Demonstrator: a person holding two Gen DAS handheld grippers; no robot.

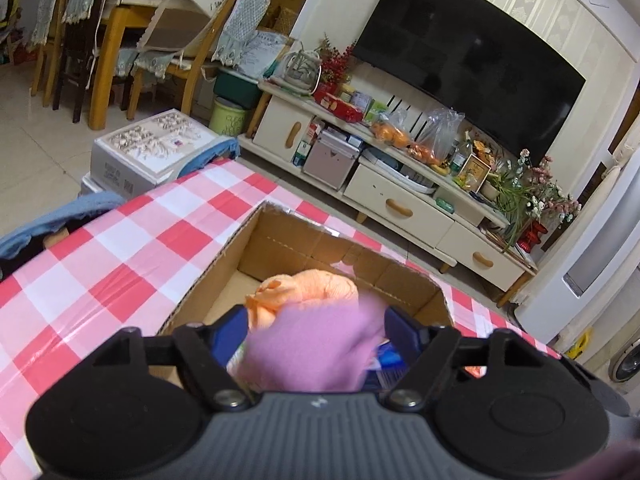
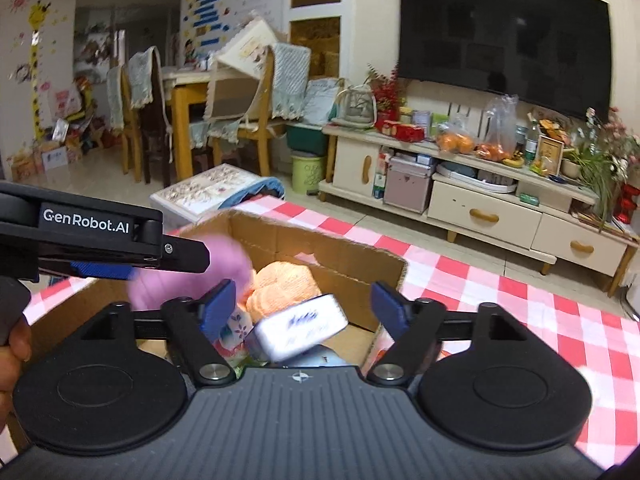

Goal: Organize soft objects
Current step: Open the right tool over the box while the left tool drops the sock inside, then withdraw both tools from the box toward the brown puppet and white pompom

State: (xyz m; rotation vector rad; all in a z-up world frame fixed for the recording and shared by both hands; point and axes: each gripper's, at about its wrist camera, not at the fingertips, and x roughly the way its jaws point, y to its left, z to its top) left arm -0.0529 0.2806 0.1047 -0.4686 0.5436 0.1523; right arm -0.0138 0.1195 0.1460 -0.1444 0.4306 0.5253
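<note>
We hold two grippers over a cardboard box (image 1: 224, 276) that sits on a table with a red and white checked cloth (image 1: 120, 248).

In the left wrist view, the left gripper (image 1: 314, 324) is at 6 o'clock, right in front of us. Its two blue fingers (image 1: 230, 330) stand apart. A soft purple cloth (image 1: 316, 344) is between them, blurred. It fills most of the gap, and we cannot tell if the pads touch it. Just past it, toward 12 o'clock, an orange knitted thing (image 1: 308, 288) lies inside the box.

In the right wrist view, the right gripper (image 2: 302, 304) is at 6 o'clock too. Its blue fingers (image 2: 386, 306) are wide apart and do not touch anything. Between them a white pack with blue letters (image 2: 298, 326) sits tilted and blurred over the box. Beside it, at 8 o'clock, is a soft thing with a flower print (image 2: 236, 332). The orange knitted thing is just behind the pack, in the box. At 9 o'clock we see the left gripper from the side, with the purple cloth at its tip, over the near left part of the box. A bit of a hand (image 2: 14, 344) shows at the left edge.

Farther off, at 12 o'clock, are chairs (image 2: 136, 120) and a yellow wooden table (image 2: 182, 108). At 2 o'clock a long cream cabinet (image 2: 484, 208) holds bags of oranges (image 2: 456, 142), and a big black TV (image 2: 504, 36) hangs above it.
</note>
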